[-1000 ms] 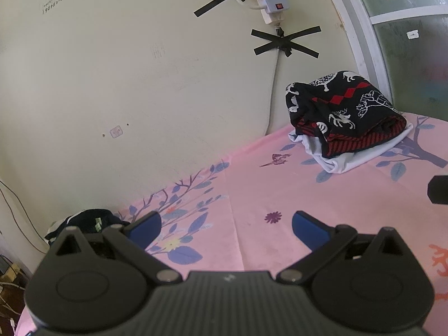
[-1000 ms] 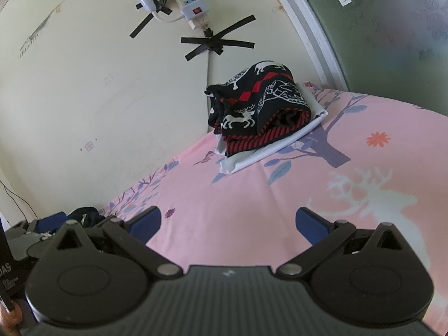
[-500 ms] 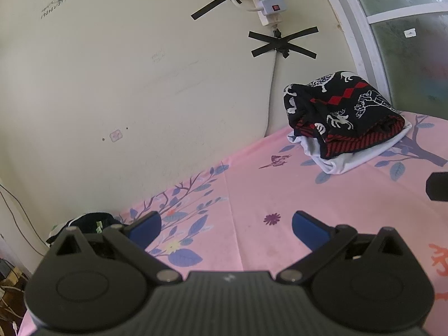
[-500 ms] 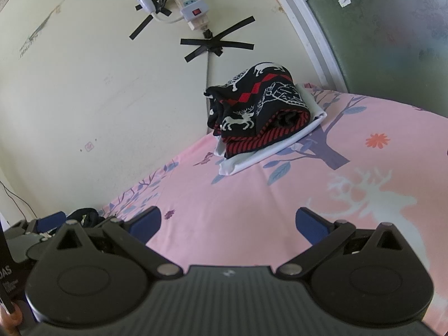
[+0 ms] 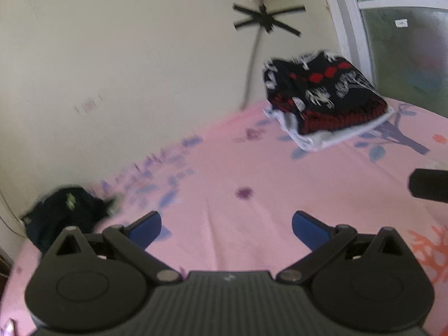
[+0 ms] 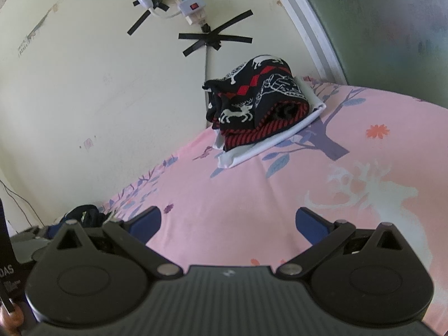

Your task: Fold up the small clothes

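far off to the left of the left gripper (image 5: pixel 226 225), a crumpled dark garment (image 5: pixel 65 212) lies at the edge of the pink sheet (image 5: pixel 224 173); it is smeared by blur and its shape and long axis can't be made out. the left gripper hangs over the sheet with its blue fingers spread wide and nothing between them. ahead and to its right, by the wall, sits a folded black-and-red sweater (image 5: pixel 322 95) on top of a folded white garment (image 5: pixel 330 140), its long axis running from the wall out toward the right. the right gripper (image 6: pixel 228 224) is also spread wide and empty; from it the sweater (image 6: pixel 257 106) shows its rolled red-striped end facing the gripper. the dark garment (image 6: pixel 86 214) is partly hidden behind its left finger.
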Tool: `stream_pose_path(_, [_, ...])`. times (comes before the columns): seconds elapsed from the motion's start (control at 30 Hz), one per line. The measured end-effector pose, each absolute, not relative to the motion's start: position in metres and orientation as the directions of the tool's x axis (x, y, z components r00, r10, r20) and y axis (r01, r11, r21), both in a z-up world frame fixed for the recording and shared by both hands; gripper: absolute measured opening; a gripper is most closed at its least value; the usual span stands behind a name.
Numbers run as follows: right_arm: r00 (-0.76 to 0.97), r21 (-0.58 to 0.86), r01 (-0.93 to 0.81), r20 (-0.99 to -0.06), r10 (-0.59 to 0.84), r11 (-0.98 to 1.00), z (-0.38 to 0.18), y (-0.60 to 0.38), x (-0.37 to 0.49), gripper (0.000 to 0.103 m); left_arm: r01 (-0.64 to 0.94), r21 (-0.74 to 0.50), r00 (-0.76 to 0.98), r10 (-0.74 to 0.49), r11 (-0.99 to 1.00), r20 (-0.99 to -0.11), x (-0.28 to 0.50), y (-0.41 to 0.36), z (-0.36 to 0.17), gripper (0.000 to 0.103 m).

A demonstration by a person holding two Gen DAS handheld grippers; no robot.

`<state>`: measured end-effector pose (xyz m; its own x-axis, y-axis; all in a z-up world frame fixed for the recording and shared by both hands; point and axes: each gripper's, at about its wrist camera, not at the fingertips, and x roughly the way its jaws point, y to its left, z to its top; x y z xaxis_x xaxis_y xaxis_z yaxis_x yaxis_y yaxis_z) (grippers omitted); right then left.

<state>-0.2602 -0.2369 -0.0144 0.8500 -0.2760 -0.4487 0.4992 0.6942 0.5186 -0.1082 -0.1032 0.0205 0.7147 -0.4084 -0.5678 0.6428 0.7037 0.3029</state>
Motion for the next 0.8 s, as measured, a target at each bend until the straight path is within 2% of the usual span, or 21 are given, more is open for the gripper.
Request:
stream_pose_path(0.17, [0.846, 0.519, 0.502, -0.462, -0.266, 0.692, -0.019, -0.234, -0.258, 0.097, 0.667, 0.265, 0.665, -0.397, 0.696, -0.632, -0.106, -0.104, 0.012, 0.103])
stream_pose_path(0.8, [0.837, 0.517, 0.513, -0.48, -0.264, 0.685, -0.022, -0.236, -0.256, 0.097, 0.662, 0.271, 0.667, -0.385, 0.699, -0.638, -0.104, -0.102, 0.007, 0.103])
